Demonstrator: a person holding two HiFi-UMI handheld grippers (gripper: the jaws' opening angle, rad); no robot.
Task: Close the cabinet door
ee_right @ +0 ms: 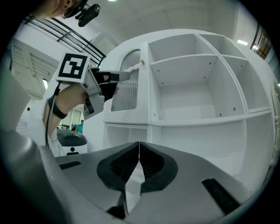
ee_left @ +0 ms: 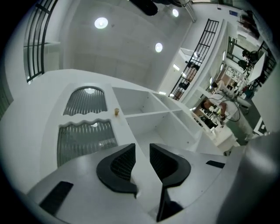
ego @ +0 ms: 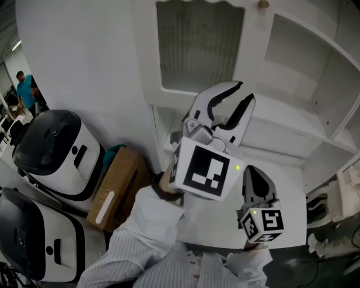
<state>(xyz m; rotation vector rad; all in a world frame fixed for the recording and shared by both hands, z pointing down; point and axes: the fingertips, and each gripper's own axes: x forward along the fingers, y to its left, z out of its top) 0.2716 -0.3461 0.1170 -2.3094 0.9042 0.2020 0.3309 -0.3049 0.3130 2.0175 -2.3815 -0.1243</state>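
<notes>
The white cabinet door [ego: 199,45], ribbed-glass panelled with a small wooden knob [ego: 263,4] at one o'clock, faced the left gripper [ee_left: 142,148], jaws apart, empty; right gripper [ee_right: 139,144] jaws together

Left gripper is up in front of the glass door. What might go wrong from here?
The left gripper is open and empty, aimed near the door's ribbed glass; pushing there rather than on the frame may stress it. The knob is small, so a grab might slip off. The right gripper, shut and empty, faces the shelves and might bump them.
</notes>
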